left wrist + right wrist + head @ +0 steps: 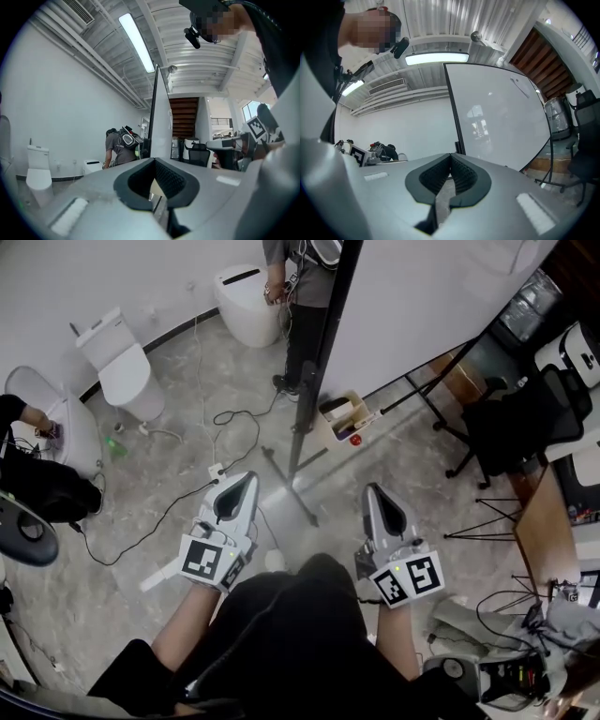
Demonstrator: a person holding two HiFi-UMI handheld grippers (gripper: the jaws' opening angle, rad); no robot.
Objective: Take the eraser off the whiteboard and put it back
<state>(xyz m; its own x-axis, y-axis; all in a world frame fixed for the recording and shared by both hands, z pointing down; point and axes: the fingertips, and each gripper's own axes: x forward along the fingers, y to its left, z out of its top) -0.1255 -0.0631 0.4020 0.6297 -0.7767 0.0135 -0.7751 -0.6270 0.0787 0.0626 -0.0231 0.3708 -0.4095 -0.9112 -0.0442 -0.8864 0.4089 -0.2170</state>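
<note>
Eraser not discernible. Whiteboard point(501, 117) ahead, face toward right gripper point(451, 158), edge-on to left gripper point(154, 161) — both pressed together, empty.

Head camera downward, others level, whiteboard point(422, 306) shared

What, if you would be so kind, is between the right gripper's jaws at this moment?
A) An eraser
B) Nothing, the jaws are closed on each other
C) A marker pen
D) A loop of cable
B: in the right gripper view the right gripper has its jaws meeting at the tips with nothing between them, and the whiteboard stands apart, beyond it.
</note>
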